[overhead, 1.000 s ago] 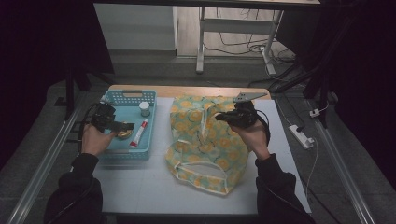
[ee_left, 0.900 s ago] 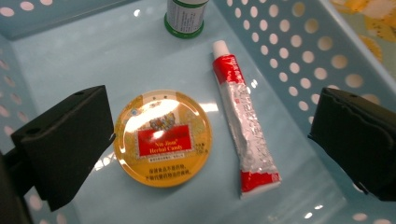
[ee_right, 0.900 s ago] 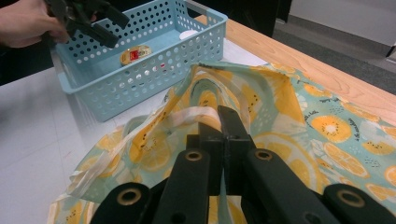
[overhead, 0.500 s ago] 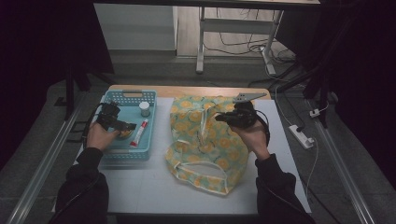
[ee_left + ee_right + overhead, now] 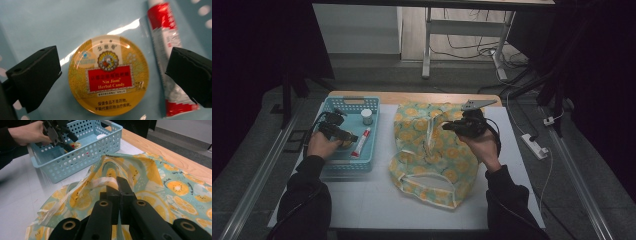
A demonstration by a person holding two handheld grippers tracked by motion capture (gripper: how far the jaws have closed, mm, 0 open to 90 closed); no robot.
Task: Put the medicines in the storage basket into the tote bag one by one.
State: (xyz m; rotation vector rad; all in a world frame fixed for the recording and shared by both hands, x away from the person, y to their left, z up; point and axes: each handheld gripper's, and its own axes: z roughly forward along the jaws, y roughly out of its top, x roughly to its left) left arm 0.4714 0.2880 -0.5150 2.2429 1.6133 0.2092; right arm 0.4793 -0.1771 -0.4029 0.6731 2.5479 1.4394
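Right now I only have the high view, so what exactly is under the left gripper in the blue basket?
Observer: A round yellow candy tin, lying flat. The left gripper has its jaws open, one on each side of the tin, touching nothing.
Operator: Is the tube in the way?
Observer: The red and white tube lies beside the tin with a gap between them, and one jaw partly covers it.
Operator: And the right gripper?
Observer: The right gripper is shut on the pale handle strap of the fruit-print bag, holding the strap raised.
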